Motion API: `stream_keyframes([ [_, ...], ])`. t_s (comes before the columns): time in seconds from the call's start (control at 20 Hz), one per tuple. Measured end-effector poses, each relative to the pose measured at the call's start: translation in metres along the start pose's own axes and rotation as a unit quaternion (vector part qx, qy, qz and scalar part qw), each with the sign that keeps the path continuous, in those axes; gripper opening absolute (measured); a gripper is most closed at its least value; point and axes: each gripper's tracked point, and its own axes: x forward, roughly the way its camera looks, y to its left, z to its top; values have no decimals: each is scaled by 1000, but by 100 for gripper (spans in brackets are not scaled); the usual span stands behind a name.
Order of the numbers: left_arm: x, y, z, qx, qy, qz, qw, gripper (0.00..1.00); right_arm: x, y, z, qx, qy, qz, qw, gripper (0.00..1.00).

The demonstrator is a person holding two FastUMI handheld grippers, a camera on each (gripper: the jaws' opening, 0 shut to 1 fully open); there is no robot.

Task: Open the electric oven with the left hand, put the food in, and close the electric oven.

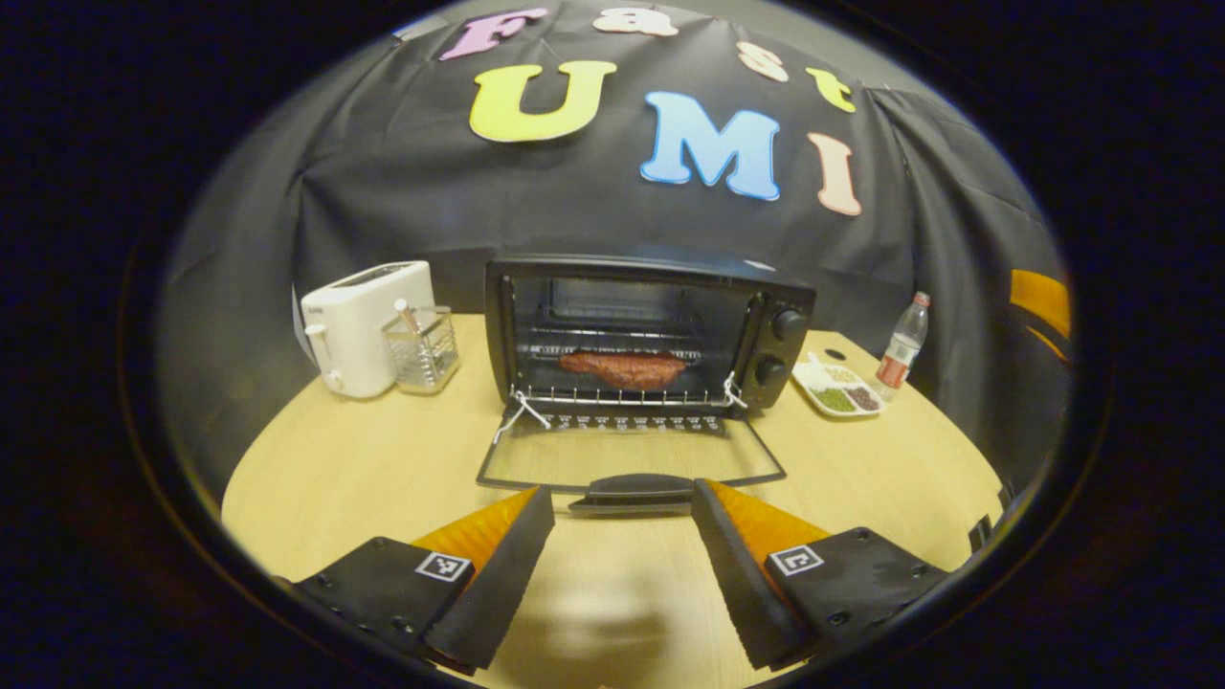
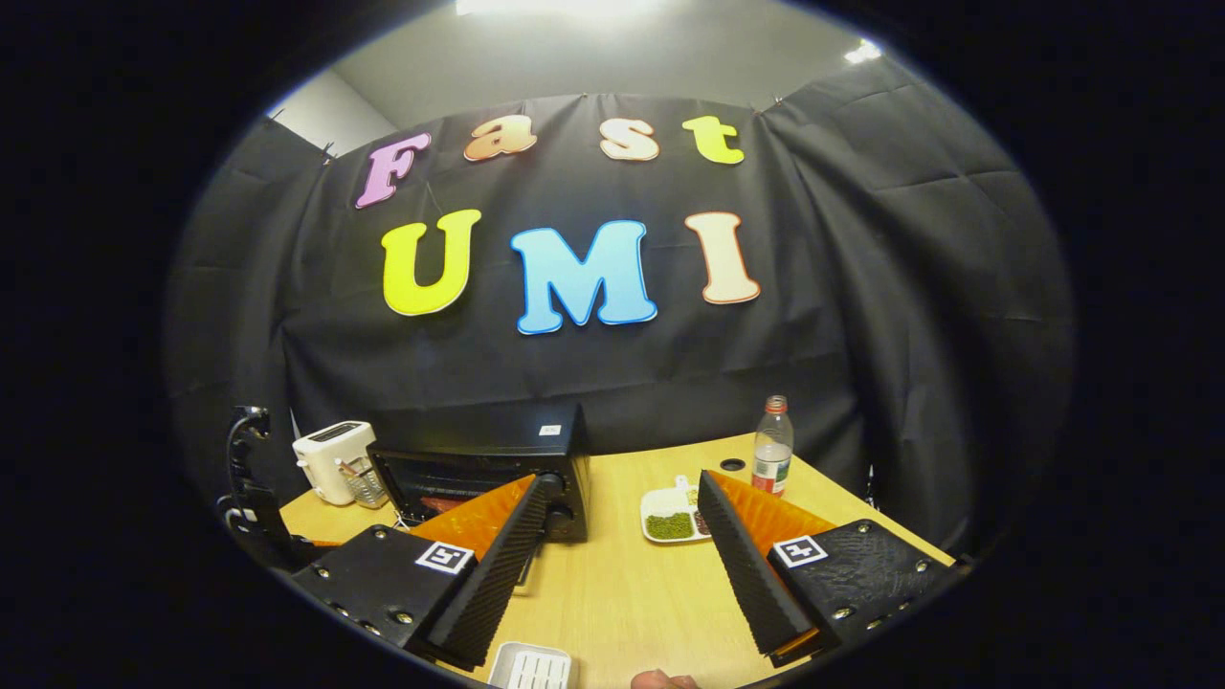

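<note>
The black electric oven [image 1: 651, 330] stands at the back of the wooden table with its glass door [image 1: 632, 455] folded down flat toward me. A reddish piece of meat [image 1: 624, 368] lies on the wire rack inside. My left gripper [image 1: 622, 507] is open, its fingertips on either side of the door's black handle [image 1: 636, 491] without touching it. In the right gripper view, my right gripper [image 2: 622, 522] is open and empty above the table, with the oven [image 2: 498, 469] ahead on the left behind its left finger.
A white toaster [image 1: 359, 325] and a clear holder [image 1: 421, 346] stand left of the oven. A white divided dish [image 1: 837, 388] with green and brown food and a water bottle [image 1: 902, 346] sit on the right. Near the right gripper lies a white tray [image 2: 529, 667].
</note>
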Motion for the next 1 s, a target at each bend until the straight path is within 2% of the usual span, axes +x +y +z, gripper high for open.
stream_keyframes([
  [0.05,7,-4,-7,6,10,0,1000,93,-3,-6,-2,-3,2,-8,1000,98],
  [0.15,20,-11,-23,19,33,-4,999,100,-9,-12,-7,-9,9,-18,1000,98],
  [0.25,30,-15,-38,26,56,-7,998,100,-15,-14,-11,-14,14,-26,999,98],
  [0.35,41,-13,-50,27,73,-4,997,92,-19,-16,-13,-22,18,-31,999,98],
  [0.4,47,-11,-54,26,77,-2,997,100,-23,-15,-14,-27,20,-31,999,98],
  [0.45,52,-11,-57,24,81,-1,996,98,-25,-15,-15,-33,22,-31,999,98],
  [0.6,65,-9,-65,21,94,6,995,100,-28,-13,-18,-51,28,-31,998,98],
  [0.65,70,-8,-68,21,97,9,995,98,-30,-12,-20,-53,31,-30,998,98],
  [0.85,82,-5,-65,33,92,21,995,100,-29,-10,-23,-55,40,-28,997,98],
  [1.0,83,-5,-63,36,79,30,996,97,-26,-8,-19,-57,34,-25,997,98],
])
